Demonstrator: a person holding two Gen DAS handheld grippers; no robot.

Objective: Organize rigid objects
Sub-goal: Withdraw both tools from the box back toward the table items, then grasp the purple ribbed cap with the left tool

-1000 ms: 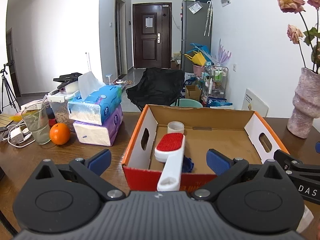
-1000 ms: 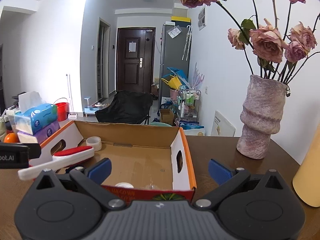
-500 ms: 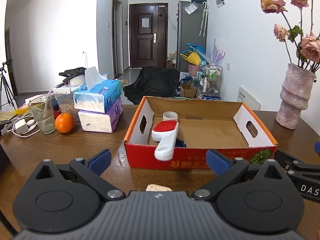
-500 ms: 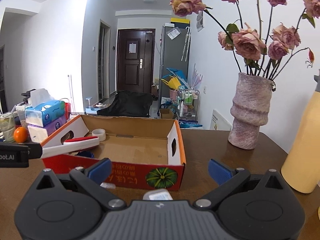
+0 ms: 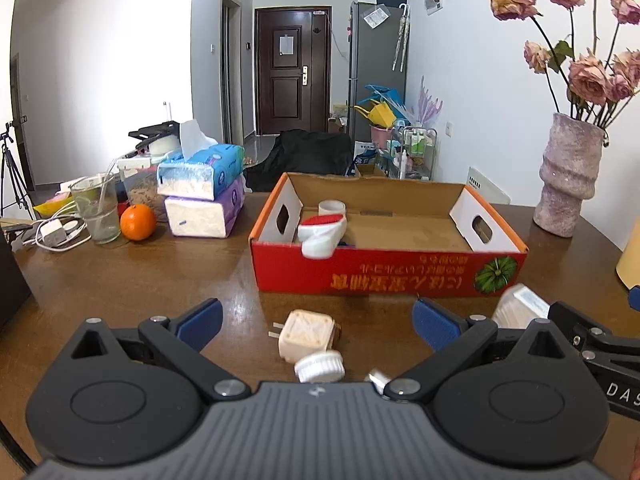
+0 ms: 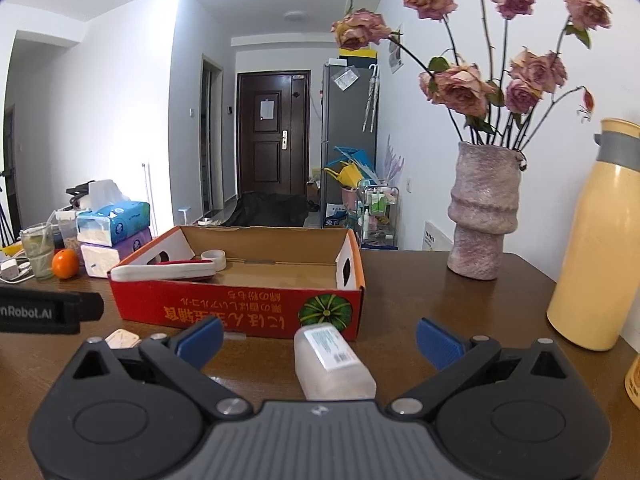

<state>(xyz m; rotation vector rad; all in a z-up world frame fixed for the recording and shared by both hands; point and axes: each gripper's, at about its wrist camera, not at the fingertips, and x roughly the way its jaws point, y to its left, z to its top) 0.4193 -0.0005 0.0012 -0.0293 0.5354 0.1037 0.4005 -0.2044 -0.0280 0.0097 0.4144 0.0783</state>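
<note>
A red cardboard box stands open on the wooden table. In it a white brush with a red pad leans over the front left rim, next to a tape roll. My left gripper is open and empty, in front of the box, over a beige plug adapter and a white cap. My right gripper is open, with a clear plastic bottle lying on the table between its fingers. The box, brush and adapter also show in the right wrist view.
Stacked tissue packs, an orange, a glass and chargers stand at the left. A vase of dried roses and a yellow thermos stand at the right.
Both grippers have pulled back from the box toward the table's near side. The brush stays in the box. The adapter, cap and bottle have come into view.
</note>
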